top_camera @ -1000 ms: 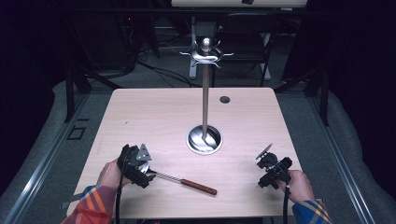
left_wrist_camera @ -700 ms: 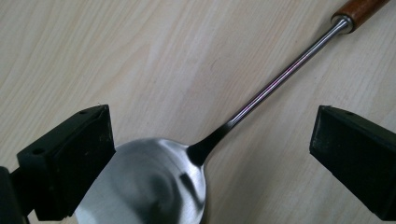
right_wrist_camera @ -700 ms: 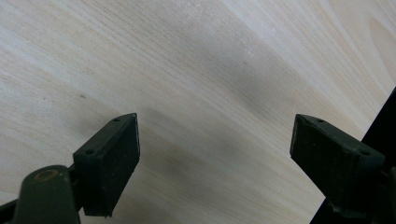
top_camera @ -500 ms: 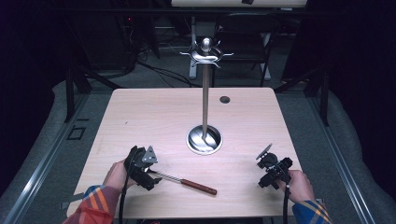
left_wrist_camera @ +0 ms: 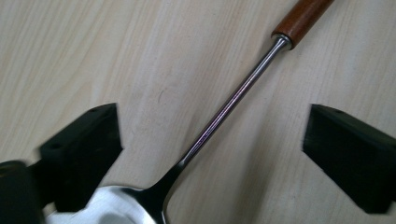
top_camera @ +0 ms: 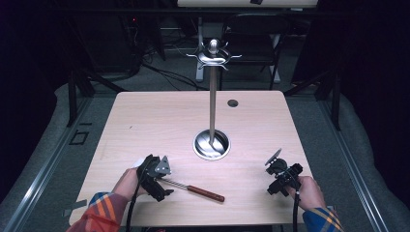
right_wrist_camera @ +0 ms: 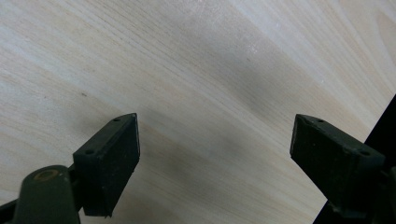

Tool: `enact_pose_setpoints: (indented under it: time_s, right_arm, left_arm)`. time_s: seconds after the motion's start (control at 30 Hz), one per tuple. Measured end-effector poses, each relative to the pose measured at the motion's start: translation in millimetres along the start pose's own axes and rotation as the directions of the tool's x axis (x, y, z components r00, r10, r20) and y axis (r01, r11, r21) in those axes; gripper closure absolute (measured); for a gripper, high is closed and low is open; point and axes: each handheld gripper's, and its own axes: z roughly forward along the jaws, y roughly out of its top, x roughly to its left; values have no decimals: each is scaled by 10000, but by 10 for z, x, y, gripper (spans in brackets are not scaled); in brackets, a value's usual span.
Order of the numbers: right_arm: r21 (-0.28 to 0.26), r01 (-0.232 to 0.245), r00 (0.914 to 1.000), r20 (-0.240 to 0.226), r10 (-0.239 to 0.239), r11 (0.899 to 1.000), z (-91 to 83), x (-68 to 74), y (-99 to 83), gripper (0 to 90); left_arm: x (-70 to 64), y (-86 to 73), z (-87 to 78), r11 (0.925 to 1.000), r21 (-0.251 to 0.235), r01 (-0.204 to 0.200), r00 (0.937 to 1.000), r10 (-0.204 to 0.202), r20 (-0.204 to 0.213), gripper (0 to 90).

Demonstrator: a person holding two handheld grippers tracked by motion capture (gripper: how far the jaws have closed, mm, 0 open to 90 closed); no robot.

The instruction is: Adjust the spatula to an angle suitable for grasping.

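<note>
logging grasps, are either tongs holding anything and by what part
Nothing is held. The left tongs are open, straddling the ladle at its metal shaft near the bowl, jaws apart from it. The right tongs are open over bare table.

Bench [top_camera: 145, 125]: pale wood-grain top, matt, smooth, fine straight grain lines in both gripper views.

Ladle [left_wrist_camera: 219, 116], centre of the left gripper view: polished metal shaft and bowl, glossy, mirror-like glints; handle at upper right is reddish-brown wood, smooth with a satin sheen.

Left tongs [left_wrist_camera: 212, 158]: black pads, matt, plastic or rubber by the look, faintly textured.

Right tongs [right_wrist_camera: 215, 163]: same matt black pads, small screw recesses.

Stand [top_camera: 212, 96], centre of the high view: bright polished metal pole, round mirror-finish base.

Sleeves, bottom edge: woven plaid cloth.
</note>
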Motion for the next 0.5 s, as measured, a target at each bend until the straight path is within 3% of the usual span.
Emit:
enact_pose_setpoints:
  time_s: [0.1, 0.2, 0.23, 0.37, 0.5]
  right_arm:
    - [75, 60, 10000, -43, -60, 10000, 2, 4, 4, 154]
    - [-7, -29, 9999, -114, 29, 10000, 14, 7, 0, 154]
    - [-7, -29, 9999, -114, 29, 10000, 14, 7, 0, 154]
    - [131, 76, 9999, -86, -75, 9999, 8, 4, 6, 154]
    - [103, 97, 9999, -77, -96, 9999, 13, 13, 4, 154]
  left_arm:
    - [-2, -10, 17, 10000, 65, 62, 10000, -62, -10, 173]
    - [0, -17, 27, 9999, -5, 139, 9999, -139, -77, 335]
    - [2, -18, 28, 9999, -46, 144, 9999, -145, -50, 335]
    - [8, -18, 68, 9998, -149, 143, 9992, -137, 367, 461]
    - [19, 8, 145, 9998, 137, -128, 9982, 119, 586, 541]
